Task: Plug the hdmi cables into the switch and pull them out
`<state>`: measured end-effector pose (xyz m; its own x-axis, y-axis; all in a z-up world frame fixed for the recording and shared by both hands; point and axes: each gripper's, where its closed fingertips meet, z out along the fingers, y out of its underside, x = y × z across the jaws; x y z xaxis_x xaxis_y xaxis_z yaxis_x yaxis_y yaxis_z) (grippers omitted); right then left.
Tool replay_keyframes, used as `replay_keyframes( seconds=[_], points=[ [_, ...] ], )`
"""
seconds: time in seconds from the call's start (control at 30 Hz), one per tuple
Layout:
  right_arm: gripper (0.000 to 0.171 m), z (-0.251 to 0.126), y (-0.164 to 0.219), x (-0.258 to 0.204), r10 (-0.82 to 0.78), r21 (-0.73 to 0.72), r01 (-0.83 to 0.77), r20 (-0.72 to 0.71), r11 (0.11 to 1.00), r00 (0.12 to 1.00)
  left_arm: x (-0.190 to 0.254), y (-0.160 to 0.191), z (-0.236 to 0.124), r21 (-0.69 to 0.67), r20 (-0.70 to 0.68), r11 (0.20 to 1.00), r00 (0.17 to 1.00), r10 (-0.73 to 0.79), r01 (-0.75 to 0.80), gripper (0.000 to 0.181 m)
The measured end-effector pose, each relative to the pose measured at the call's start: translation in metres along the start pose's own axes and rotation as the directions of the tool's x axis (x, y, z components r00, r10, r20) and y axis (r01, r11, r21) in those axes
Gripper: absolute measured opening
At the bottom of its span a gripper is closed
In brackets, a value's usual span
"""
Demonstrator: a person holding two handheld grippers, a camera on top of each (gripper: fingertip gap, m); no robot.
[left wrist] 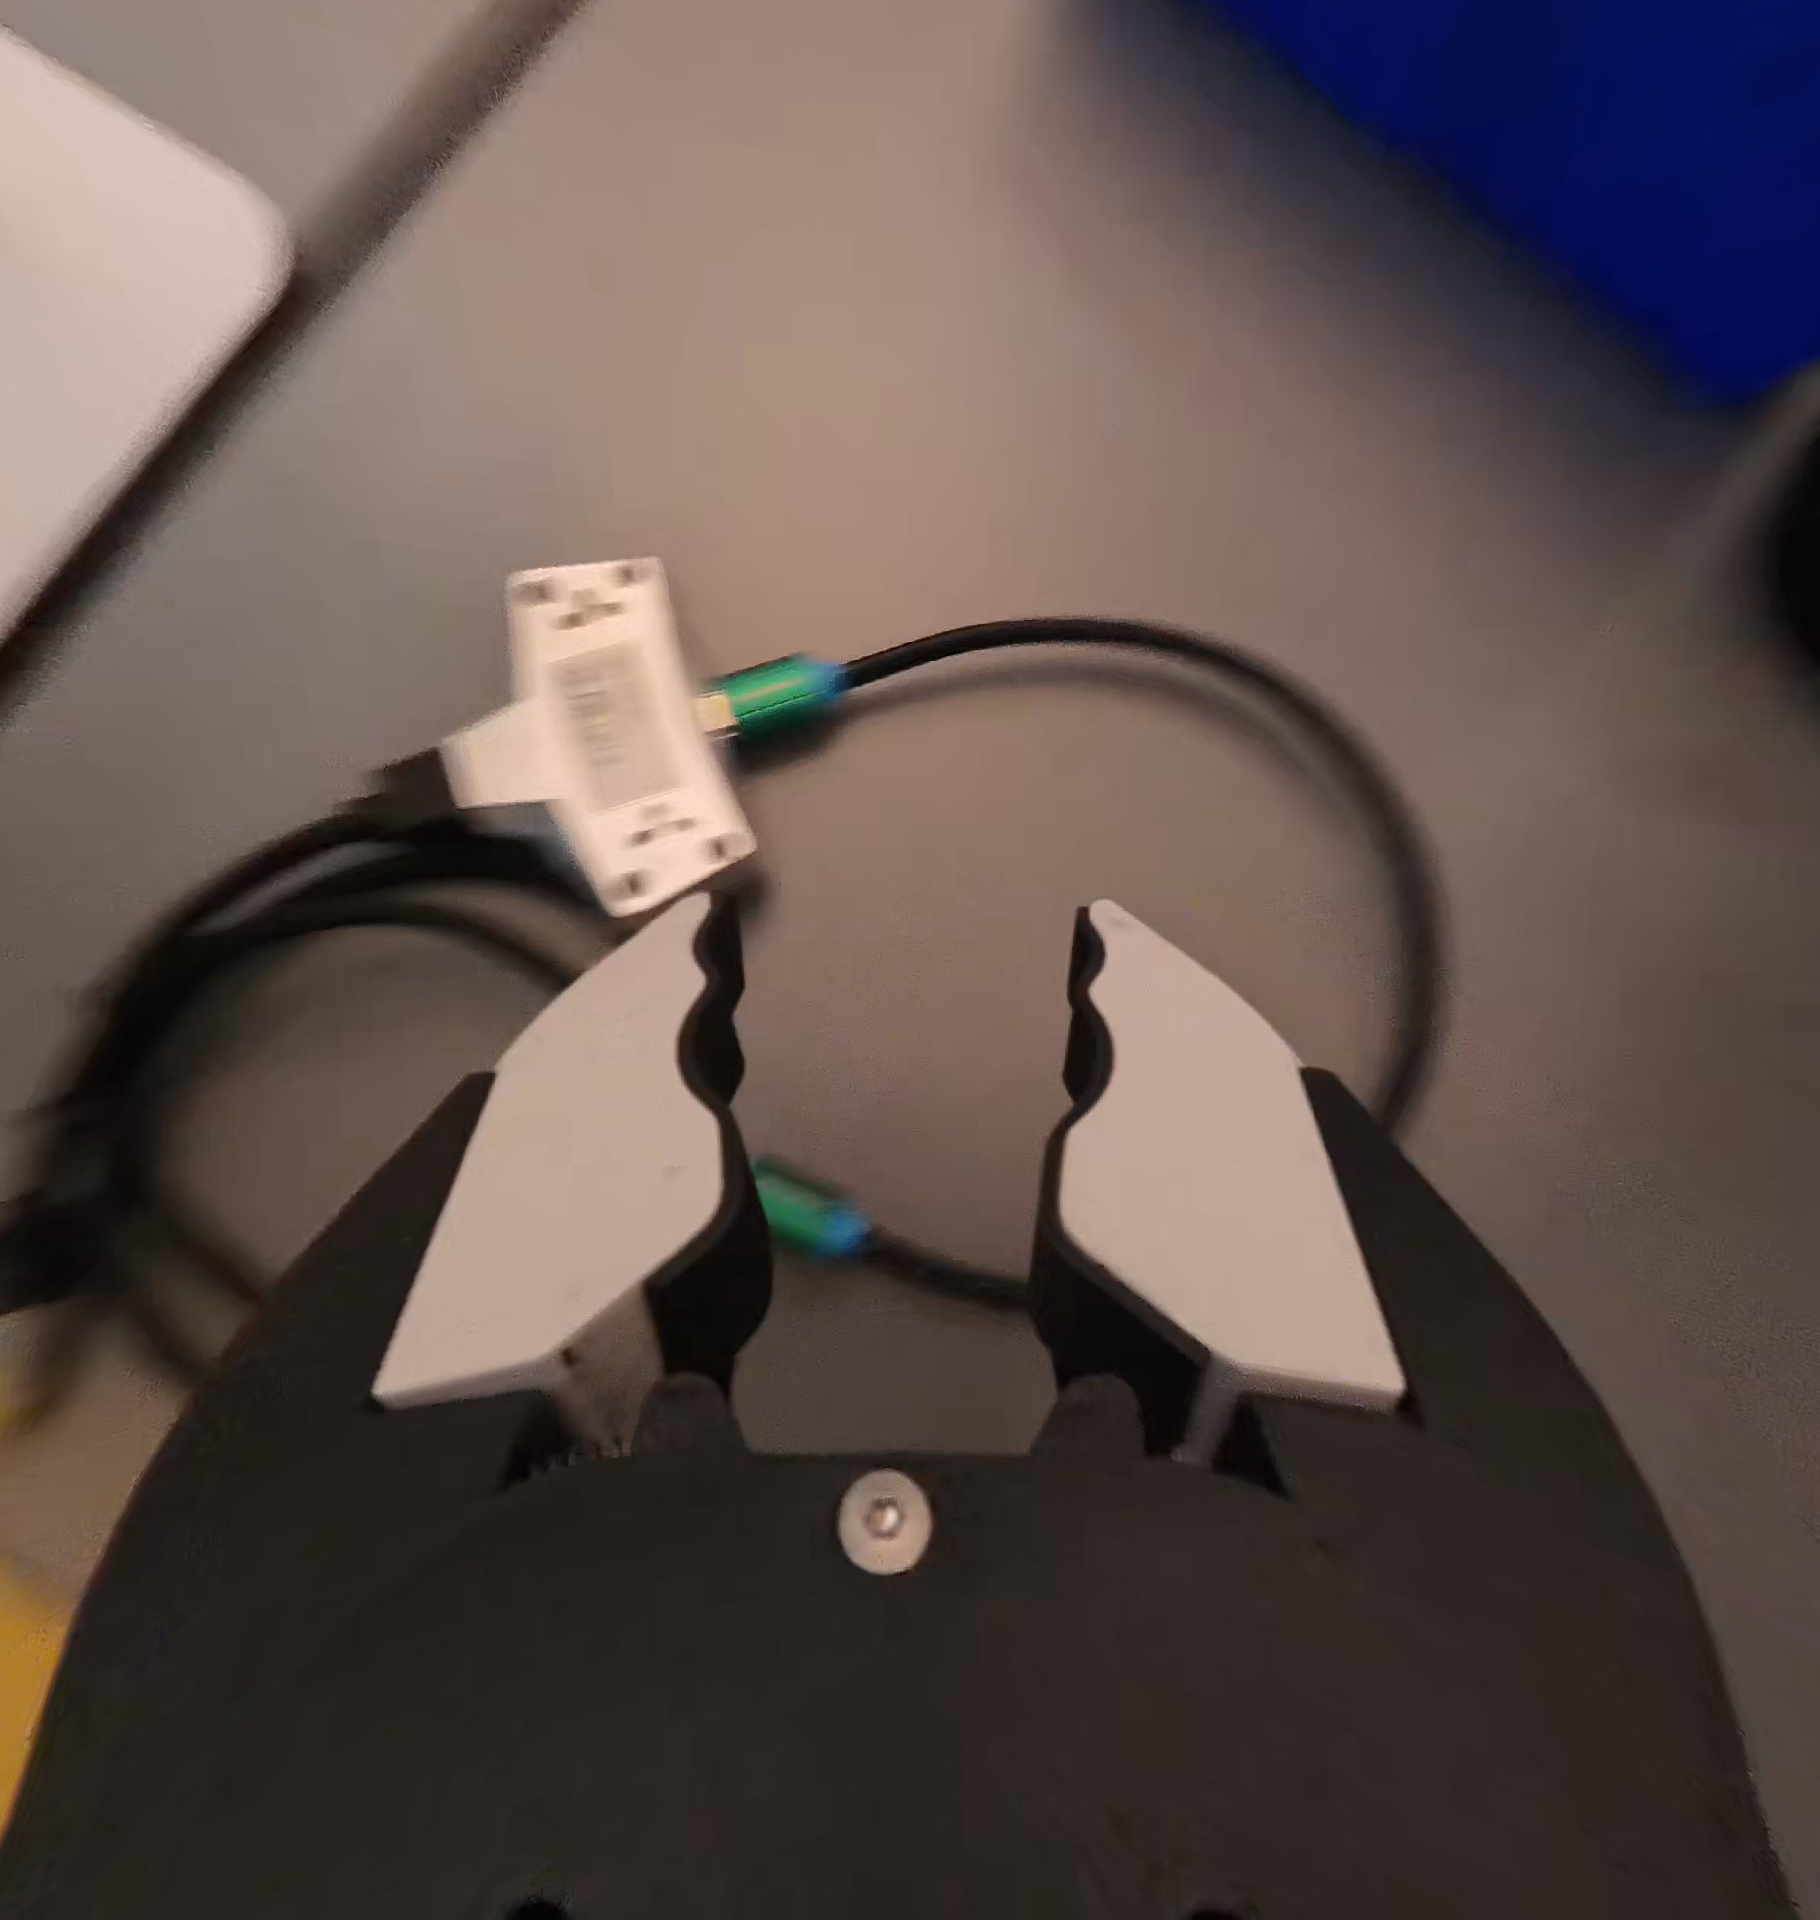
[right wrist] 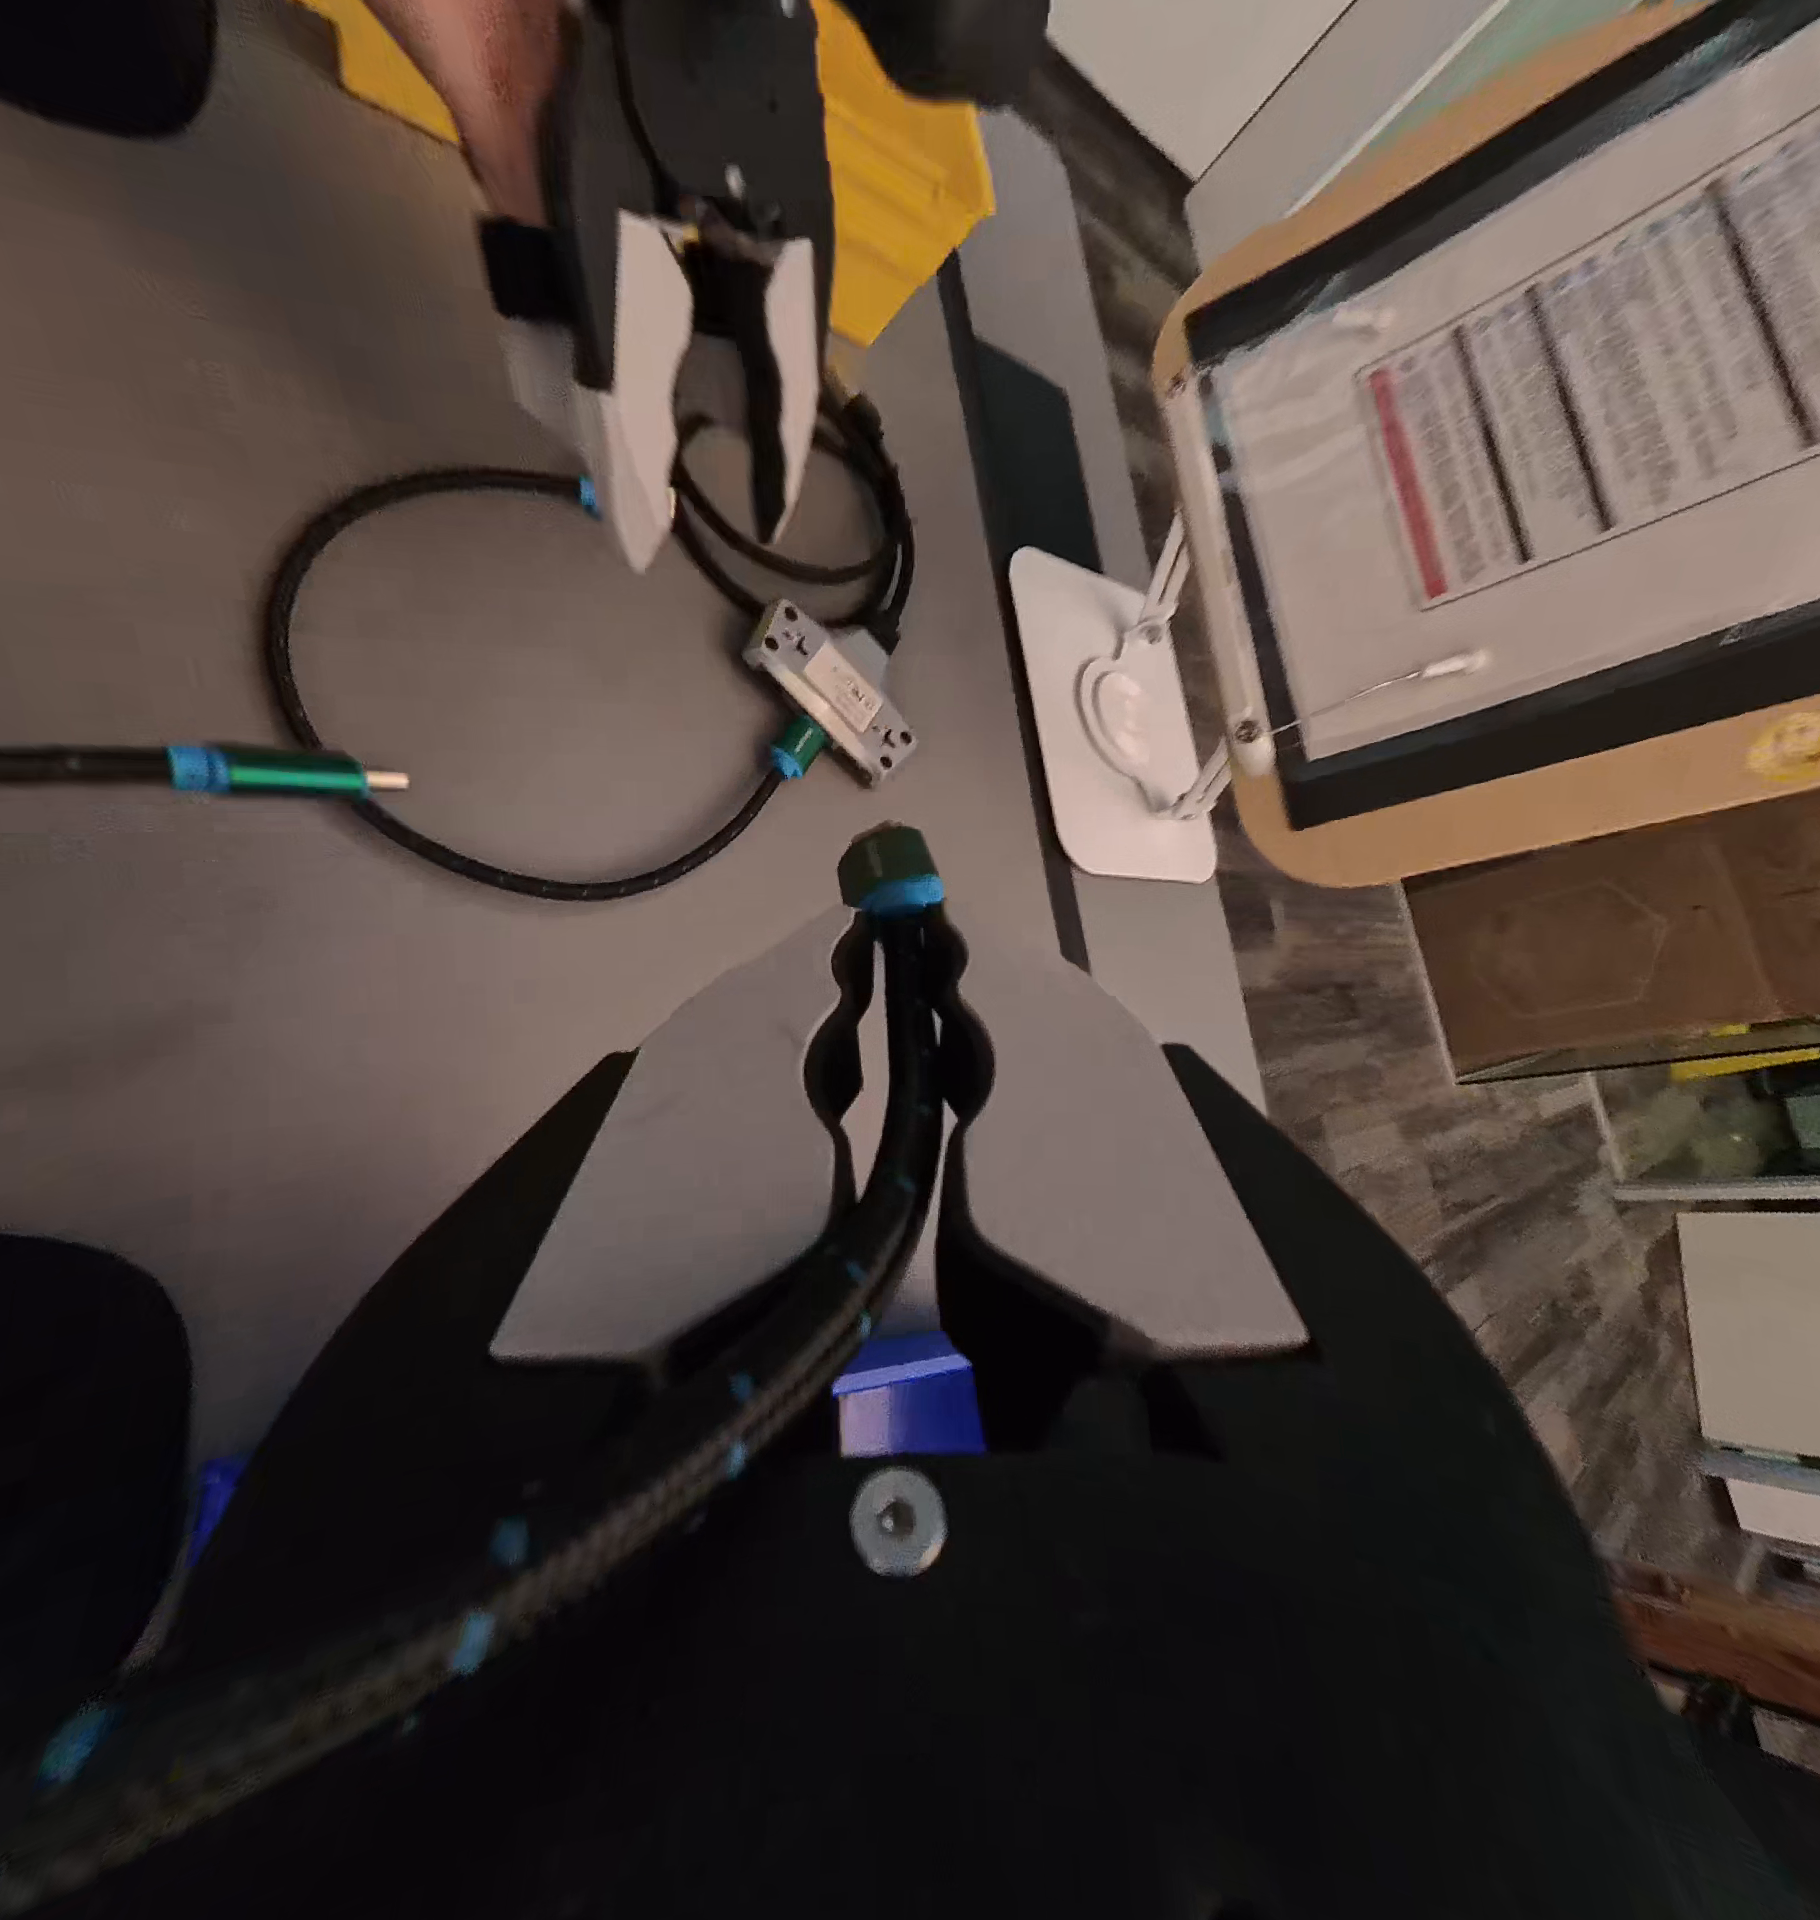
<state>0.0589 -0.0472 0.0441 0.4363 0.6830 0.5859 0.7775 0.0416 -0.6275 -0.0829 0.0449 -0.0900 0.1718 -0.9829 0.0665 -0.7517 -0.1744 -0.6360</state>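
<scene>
A small white switch lies on the grey table, with one green HDMI plug in its right side. That cable loops round to a second green plug, which lies loose below my left gripper. The left gripper is open and empty, with its left fingertip close to the switch's near corner. In the right wrist view my right gripper is shut on a braided HDMI cable just behind its green plug, which points toward the switch a short way off. Another loose plug lies at the left.
Black cables run from the switch's left side. A white monitor base and a monitor stand at the table's edge. A yellow bin is behind the left gripper. A blue object is far right. The left gripper's tips are roughly 20 cm from the right gripper's. My right gripper is the nearer one to the blue object: about 20 cm, against 25 cm.
</scene>
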Motion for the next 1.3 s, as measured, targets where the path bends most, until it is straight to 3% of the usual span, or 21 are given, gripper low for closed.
replay_keyframes(
  seconds=[0.1, 0.13, 0.2, 0.33, 0.53, 0.63, 0.77, 0.97, 1.07, 1.27, 1.3],
  points=[
    [0.010, -0.009, -0.007, 0.002, -0.007, 0.041, 0.007, -0.020, 0.999, 1.000, -0.049, -0.004, -0.003, -0.068, 0.183, 0.990, 0.974, 0.131, -0.121, 0.073],
    [0.010, -0.010, -0.008, 0.003, -0.005, 0.051, 0.006, -0.022, 0.999, 1.000, -0.055, -0.010, -0.001, -0.092, 0.163, 0.983, 0.971, 0.173, -0.159, 0.078],
    [0.010, -0.012, -0.008, 0.003, -0.005, 0.064, 0.007, -0.023, 0.998, 1.000, -0.065, -0.018, 0.012, -0.161, 0.085, 0.953, 0.959, 0.271, -0.255, 0.107],
    [0.011, -0.015, -0.005, 0.005, 0.004, 0.066, -0.002, -0.029, 0.998, 1.000, -0.069, -0.002, 0.044, -0.287, -0.150, 0.885, 0.930, 0.336, -0.367, 0.121],
    [0.011, -0.021, -0.011, 0.004, 0.001, 0.108, 0.002, -0.031, 0.994, 1.000, -0.086, 0.032, 0.070, -0.425, -0.217, 0.786, 0.894, 0.392, -0.448, 0.124],
    [0.011, -0.020, -0.010, 0.004, -0.004, 0.101, 0.007, -0.030, 0.995, 1.000, -0.079, 0.037, 0.062, -0.455, -0.231, 0.788, 0.910, 0.345, -0.415, 0.109],
    [0.011, -0.018, -0.009, 0.005, -0.003, 0.104, 0.006, -0.027, 0.995, 1.000, -0.054, 0.062, 0.035, -0.507, -0.333, 0.726, 0.883, 0.332, -0.464, 0.090],
    [0.011, -0.017, -0.013, 0.003, -0.018, 0.106, 0.020, -0.024, 0.994, 1.000, -0.037, 0.078, 0.013, -0.493, -0.419, 0.677, 0.831, 0.365, -0.546, 0.081],
    [0.011, -0.015, -0.013, 0.003, -0.026, 0.088, 0.029, -0.030, 0.996, 0.999, -0.047, 0.067, 0.011, -0.482, -0.415, 0.668, 0.819, 0.395, -0.567, 0.081],
    [0.011, -0.016, -0.010, 0.005, -0.019, 0.080, 0.022, -0.039, 0.997, 0.999, -0.048, 0.069, 0.023, -0.430, -0.464, 0.563, 0.708, 0.532, -0.705, 0.042],
    [0.011, -0.016, -0.009, 0.006, -0.018, 0.081, 0.022, -0.044, 0.997, 0.999, -0.042, 0.070, 0.024, -0.412, -0.480, 0.562, 0.695, 0.535, -0.717, 0.045]
  ],
)
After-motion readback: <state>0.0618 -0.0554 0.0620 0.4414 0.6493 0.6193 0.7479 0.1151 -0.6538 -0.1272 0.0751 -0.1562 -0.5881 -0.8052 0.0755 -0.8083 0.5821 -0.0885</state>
